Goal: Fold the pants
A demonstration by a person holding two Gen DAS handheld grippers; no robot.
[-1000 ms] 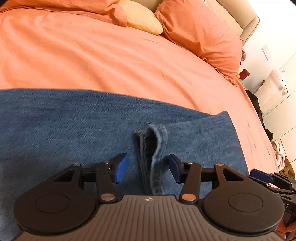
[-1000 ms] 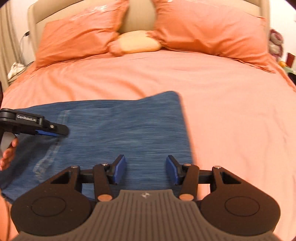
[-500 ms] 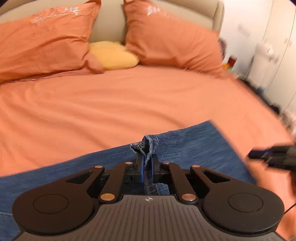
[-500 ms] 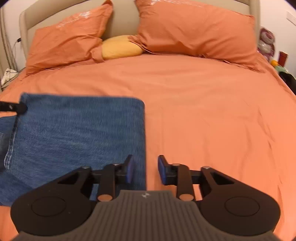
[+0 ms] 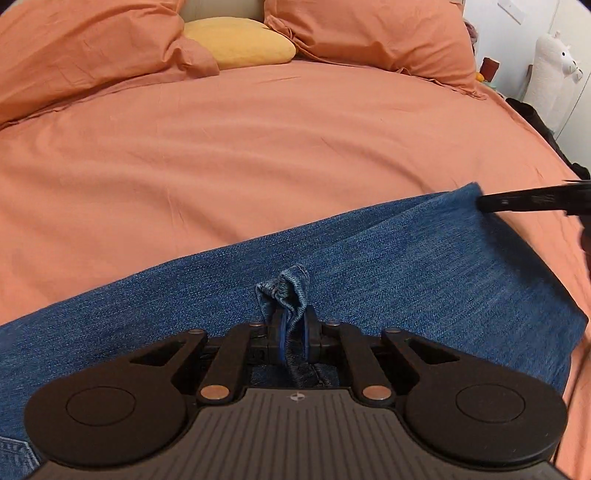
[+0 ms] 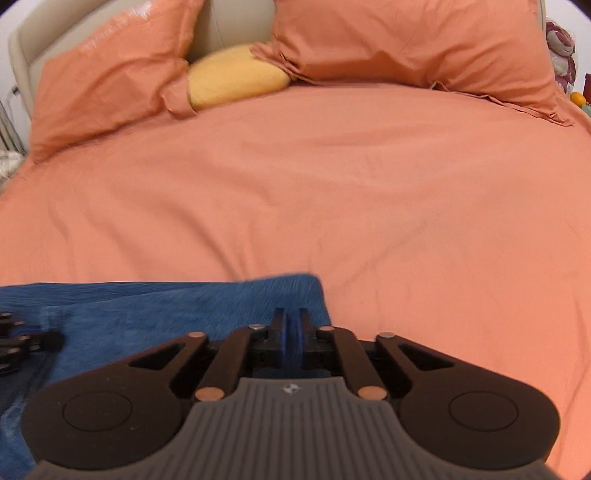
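Blue denim pants (image 5: pixel 406 277) lie flat across the near part of the orange bed (image 5: pixel 258 147). My left gripper (image 5: pixel 291 319) is shut on a small bunch of denim hem (image 5: pixel 284 291) that sticks up between its pads. In the same view my right gripper (image 5: pixel 484 202) reaches in from the right, and its tips meet the pants' far right corner. In the right wrist view that right gripper (image 6: pixel 291 319) has its jaws together over the right edge of the pants (image 6: pixel 166 314), pinching the cloth. The left gripper (image 6: pixel 51 339) shows at the left edge.
Two orange pillows (image 5: pixel 92 48) (image 5: pixel 369 33) and a yellow cushion (image 5: pixel 240 40) lean on the beige headboard (image 6: pixel 229 26). A white plush toy (image 5: pixel 554 74) and dark clutter stand off the bed's right side. Open bedspread stretches beyond the pants.
The left gripper closed on the upright denim bunch. The right gripper slid right across the pants to their right edge and closed there.
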